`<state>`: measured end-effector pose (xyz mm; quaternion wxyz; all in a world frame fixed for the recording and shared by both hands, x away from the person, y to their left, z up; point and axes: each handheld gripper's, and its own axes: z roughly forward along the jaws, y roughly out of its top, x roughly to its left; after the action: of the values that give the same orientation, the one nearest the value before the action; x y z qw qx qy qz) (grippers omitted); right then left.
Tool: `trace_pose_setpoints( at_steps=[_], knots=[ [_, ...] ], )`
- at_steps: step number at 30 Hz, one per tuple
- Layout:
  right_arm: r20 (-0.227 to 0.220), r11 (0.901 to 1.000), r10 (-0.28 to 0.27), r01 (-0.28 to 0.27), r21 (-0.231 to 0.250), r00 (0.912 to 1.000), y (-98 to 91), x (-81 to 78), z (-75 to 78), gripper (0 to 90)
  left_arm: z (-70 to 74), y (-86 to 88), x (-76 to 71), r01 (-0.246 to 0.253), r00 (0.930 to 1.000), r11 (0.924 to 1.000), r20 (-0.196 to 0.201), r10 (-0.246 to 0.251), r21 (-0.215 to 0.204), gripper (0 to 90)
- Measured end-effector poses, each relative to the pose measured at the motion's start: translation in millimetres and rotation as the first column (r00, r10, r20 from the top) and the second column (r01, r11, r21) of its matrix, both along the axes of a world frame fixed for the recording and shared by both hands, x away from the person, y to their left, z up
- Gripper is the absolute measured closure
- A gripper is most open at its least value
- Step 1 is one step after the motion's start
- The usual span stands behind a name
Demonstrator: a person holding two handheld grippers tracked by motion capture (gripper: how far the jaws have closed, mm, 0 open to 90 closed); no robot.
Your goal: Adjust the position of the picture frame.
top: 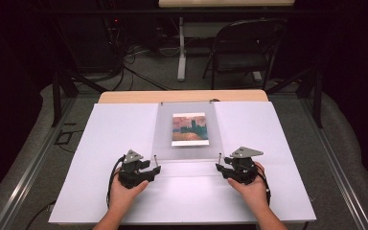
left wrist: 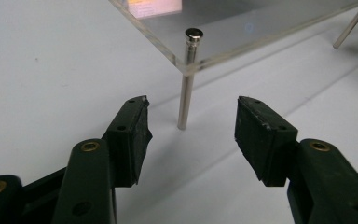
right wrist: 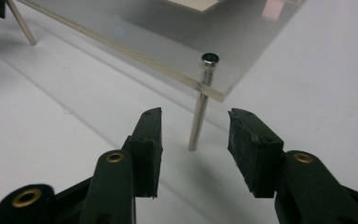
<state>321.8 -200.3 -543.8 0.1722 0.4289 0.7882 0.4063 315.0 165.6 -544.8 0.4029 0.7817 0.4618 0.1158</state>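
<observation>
The clear acrylic panel (top: 187, 130) sits in the middle of the white table (top: 100, 143), raised off the surface on thin metal posts. A small picture (top: 189, 129) in orange, pink and dark tones lies at the panel's centre. The panel's near edge runs between your two hands, and its far edge reaches the wooden strip (top: 124, 97) along the table's far side.

At the near left corner, a metal post (left wrist: 186, 79) passes through the panel and stands upright on the table, its rounded cap just above the clear sheet. Your left gripper (top: 152, 168) points at that post; its fingers (left wrist: 133, 135) are spread apart, with the post ahead of the gap between them and not touched. Your left hand (top: 124, 189) holds the gripper low over the table.

At the near right corner, a second post (right wrist: 200, 109) goes through the panel in the same way. Your right gripper (top: 222, 168) faces it with fingers (right wrist: 254, 149) apart, the post standing beyond the gap, free of both pads. Your right hand (top: 251, 187) grips the tool from behind, and a grey three-cornered plate (top: 246, 152) sits on top of it.

Beyond the table, a dark folding chair (top: 242, 48) stands on the floor to the far right, beside a pale table leg (top: 181, 48), with cables (top: 139, 67) trailing on the floor
</observation>
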Motion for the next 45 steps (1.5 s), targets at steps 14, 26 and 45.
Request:
trace_pose_setpoints(
  at_steps=[14, 26, 45],
  knots=[
    [0.022, 0.9998, 0.019, -0.019, 0.003, 0.9996, -18.3, -39.7, 11.4, 44.2, 9.3, 16.2, -29.0, 0.031, 0.998, 0.9995, 0.056, -0.03, -0.002, 40.7],
    [0.042, 0.9998, 0.013, -0.014, 0.015, 0.999, -22.8, -42.1, 12.1, 32.7, 11.3, 31.0, -29.2, -0.034, 0.9958, 0.9983, 0.083, 0.038, -0.046, 36.2],
    [0.005, 0.999, -0.044, 0.044, -0.004, 0.999, -17.8, -39.6, 16.8, 0.0, 28.4, 28.9, -25.8, -0.04, 0.999, 0.9988, 0.017, 0.041, -0.028, 16.7]
  ],
)
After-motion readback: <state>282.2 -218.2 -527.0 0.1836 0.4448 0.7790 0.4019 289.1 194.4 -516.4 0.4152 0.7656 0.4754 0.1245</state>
